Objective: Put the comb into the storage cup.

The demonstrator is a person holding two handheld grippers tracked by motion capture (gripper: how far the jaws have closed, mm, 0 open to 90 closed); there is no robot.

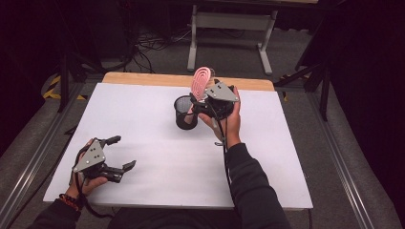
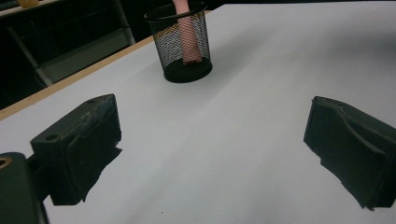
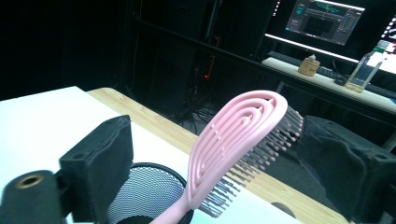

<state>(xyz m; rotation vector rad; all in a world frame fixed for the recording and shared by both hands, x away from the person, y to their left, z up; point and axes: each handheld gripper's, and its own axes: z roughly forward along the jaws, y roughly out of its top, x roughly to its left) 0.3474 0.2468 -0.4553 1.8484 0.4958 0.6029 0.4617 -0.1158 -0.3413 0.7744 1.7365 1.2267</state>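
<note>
A pink vented hairbrush (image 1: 201, 81) stands handle-down in a black mesh cup (image 1: 185, 114) at the middle back of the white board. My right gripper (image 1: 199, 101) hovers just right of the cup at the brush. In the right gripper view the brush head (image 3: 238, 140) leans between the two wide-apart jaws of my right gripper (image 3: 217, 135); its bristles come close to the right jaw, the left jaw stands clear of it. My left gripper (image 1: 122, 152) rests open at the near left, nothing between its jaws. My left gripper (image 2: 210, 140) faces the cup (image 2: 184, 46) and the brush handle (image 2: 189, 42).
The white board (image 1: 157, 157) lies on a wooden table whose edge (image 1: 143, 78) shows at the back. Metal rails run along both sides. A desk frame and cables (image 1: 229, 28) stand on the floor beyond. A monitor (image 3: 327, 18) and a bottle (image 3: 366, 70) sit far off.
</note>
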